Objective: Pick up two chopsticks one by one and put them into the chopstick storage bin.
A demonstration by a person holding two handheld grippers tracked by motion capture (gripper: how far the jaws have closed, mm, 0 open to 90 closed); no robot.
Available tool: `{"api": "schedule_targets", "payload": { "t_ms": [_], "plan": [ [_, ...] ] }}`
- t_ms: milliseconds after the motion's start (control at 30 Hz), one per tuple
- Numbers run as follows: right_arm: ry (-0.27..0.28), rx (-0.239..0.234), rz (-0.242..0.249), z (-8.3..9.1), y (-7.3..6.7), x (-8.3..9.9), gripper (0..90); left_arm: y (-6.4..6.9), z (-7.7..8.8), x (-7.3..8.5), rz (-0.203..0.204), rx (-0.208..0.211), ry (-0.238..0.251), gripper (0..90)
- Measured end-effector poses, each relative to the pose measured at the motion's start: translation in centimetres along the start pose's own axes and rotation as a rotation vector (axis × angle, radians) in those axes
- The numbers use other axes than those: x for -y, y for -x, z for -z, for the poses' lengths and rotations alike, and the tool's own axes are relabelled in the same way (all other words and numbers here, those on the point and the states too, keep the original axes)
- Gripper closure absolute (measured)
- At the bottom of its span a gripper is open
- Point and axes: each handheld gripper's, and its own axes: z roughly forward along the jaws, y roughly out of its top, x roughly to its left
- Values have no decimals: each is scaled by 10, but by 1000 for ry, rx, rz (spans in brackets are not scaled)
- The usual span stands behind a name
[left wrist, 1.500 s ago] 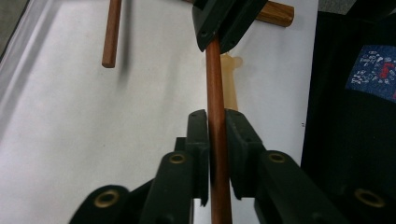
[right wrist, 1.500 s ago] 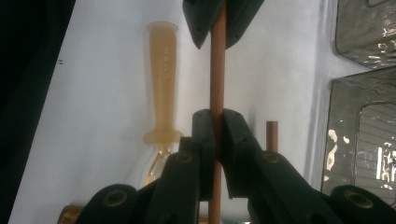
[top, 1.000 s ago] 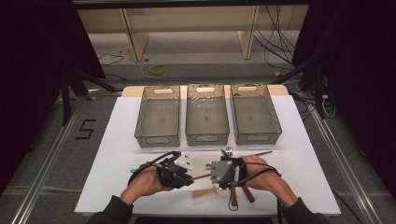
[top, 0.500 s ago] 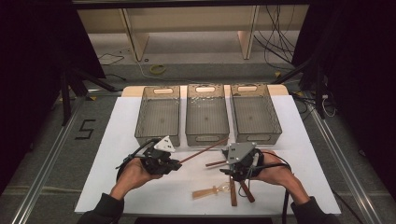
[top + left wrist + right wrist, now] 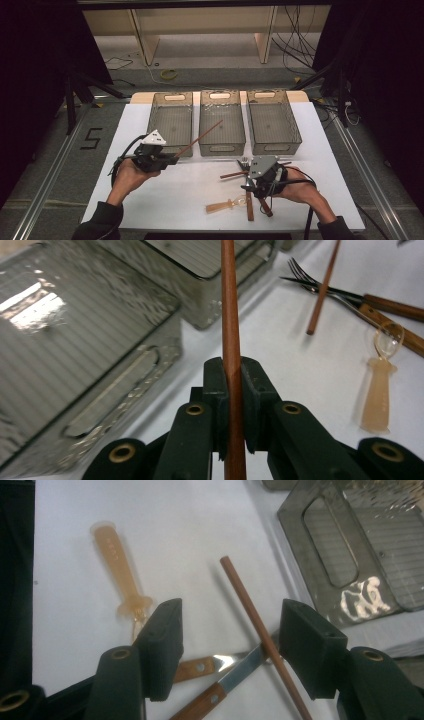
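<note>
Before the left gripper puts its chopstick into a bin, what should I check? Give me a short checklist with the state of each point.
1. Left gripper shut on the chopstick: ok.
2. Chopstick raised off the table: ok.
3. Chopstick tip over the middle bin: ok, as the high view shows it.
4. Middle bin holds nothing: ok.
5. Right gripper away from the bins: ok, open above the second chopstick.
6. Which bin is meant for chopsticks: cannot tell.
</note>
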Motion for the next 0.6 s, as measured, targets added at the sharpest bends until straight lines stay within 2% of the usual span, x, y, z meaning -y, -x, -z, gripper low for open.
{"api": "schedule_targets", "payload": {
  "t_ms": [400,600],
  "plan": [
    [-3,-5,-42,-1,-1,14,411,-39,2,-9,103,-66,48,825],
    [5,-13,-72,-1,-2,18,370,-58,2,-17,151,-103,44,825]
  ]
}}
